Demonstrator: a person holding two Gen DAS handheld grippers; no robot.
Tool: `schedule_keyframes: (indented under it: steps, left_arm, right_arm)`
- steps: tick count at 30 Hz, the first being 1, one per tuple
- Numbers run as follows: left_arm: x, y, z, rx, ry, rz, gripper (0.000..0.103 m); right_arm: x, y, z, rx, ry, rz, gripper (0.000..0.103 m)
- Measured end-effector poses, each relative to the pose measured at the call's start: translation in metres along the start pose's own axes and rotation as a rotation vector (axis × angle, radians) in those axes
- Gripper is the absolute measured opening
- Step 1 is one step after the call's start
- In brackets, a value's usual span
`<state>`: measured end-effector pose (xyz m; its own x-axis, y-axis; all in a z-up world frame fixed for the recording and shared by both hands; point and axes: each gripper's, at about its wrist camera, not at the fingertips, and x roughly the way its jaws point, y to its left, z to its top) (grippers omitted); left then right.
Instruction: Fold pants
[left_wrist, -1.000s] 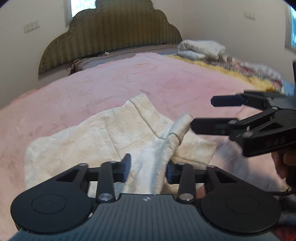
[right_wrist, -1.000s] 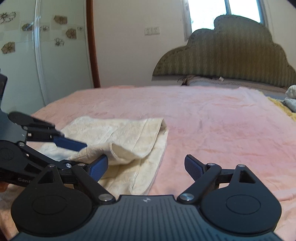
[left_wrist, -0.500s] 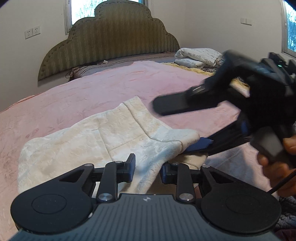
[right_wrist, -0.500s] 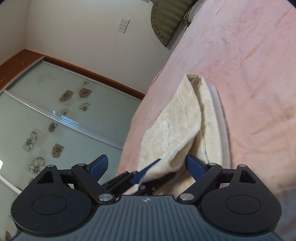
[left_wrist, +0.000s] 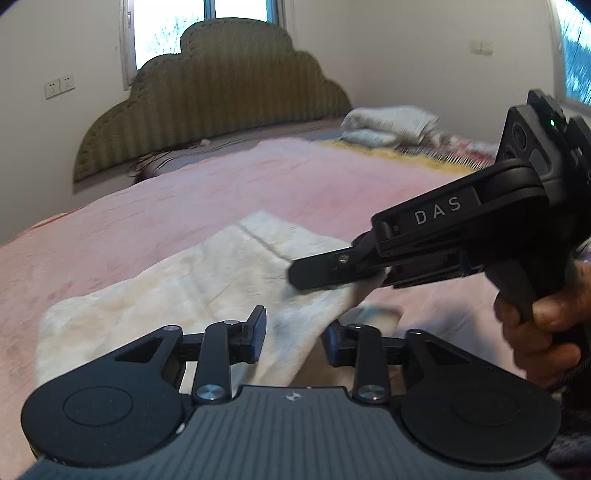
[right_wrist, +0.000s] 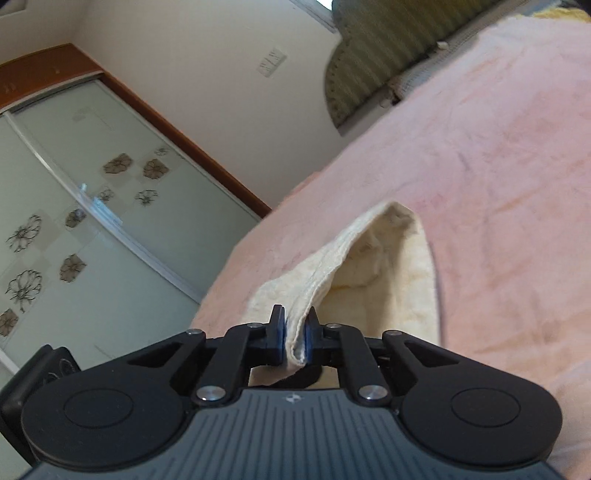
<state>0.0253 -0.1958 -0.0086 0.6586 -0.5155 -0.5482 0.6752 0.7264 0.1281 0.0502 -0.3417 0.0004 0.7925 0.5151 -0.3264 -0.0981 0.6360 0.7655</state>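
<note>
right wrist: gripper (right_wrist: 294, 338) clamping pants (right_wrist: 388, 258) (cream)

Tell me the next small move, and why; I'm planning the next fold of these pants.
Probably lift the right tongs and carry the pinched edge of the cream pants across. They have just closed on a lifted edge, while cloth lies between the left tongs, whose jaws stand apart.

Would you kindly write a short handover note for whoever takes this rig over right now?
Right gripper: jaws have just closed on an edge of the cream pants, lifting it.
Left gripper: jaws have just opened a little; fabric lies between them, apparently not pinched.
Pants lie partly folded on the pink blanket.
Left: carry the held edge over, lay it flat, release.
</note>
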Motion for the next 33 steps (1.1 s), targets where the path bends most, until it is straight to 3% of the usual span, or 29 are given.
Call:
schedule_keyframes:
  steps: [1,3,5,13,17,20,23,26,30,33]
  left_arm:
    - [-0.003,0.0,-0.004,0.027,-0.003,0.038,0.043]
    - [-0.012,0.002,-0.014,0.082,-0.022,0.11,0.064]
    - [-0.022,0.009,-0.025,0.107,-0.031,0.18,0.074]
    - [-0.056,0.054,-0.048,-0.056,0.013,0.271,0.079]
    - [-0.074,0.05,-0.049,-0.033,-0.006,0.31,0.081]
    - [-0.081,0.053,-0.045,-0.063,0.007,0.265,0.081]
    - [-0.079,0.069,-0.034,-0.218,0.036,0.147,0.078]
    - [-0.064,0.069,-0.03,-0.256,0.059,0.034,0.077]
    - [-0.051,0.058,-0.035,-0.232,0.103,-0.086,0.078]
    - [-0.057,0.066,-0.036,-0.247,0.095,-0.103,0.078]
  right_arm:
    - [0.003,-0.005,-0.003,0.006,0.005,-0.02,0.011]
    - [0.007,-0.017,-0.007,0.049,0.006,-0.027,0.011]
    - [0.006,-0.024,-0.008,0.079,-0.003,-0.014,0.011]
    - [0.004,-0.005,0.001,0.057,-0.031,0.072,0.011]
    - [0.005,0.011,0.004,0.022,-0.039,0.124,0.011]
    - [0.008,0.016,0.006,0.019,-0.045,0.137,0.011]
    - [0.007,0.013,0.008,0.025,-0.058,0.13,0.011]
    - [0.0,0.007,0.008,0.03,-0.075,0.095,0.011]
    - [-0.012,-0.006,0.003,-0.019,-0.074,-0.074,0.01]
    - [-0.012,-0.017,-0.005,-0.068,-0.011,-0.234,0.01]
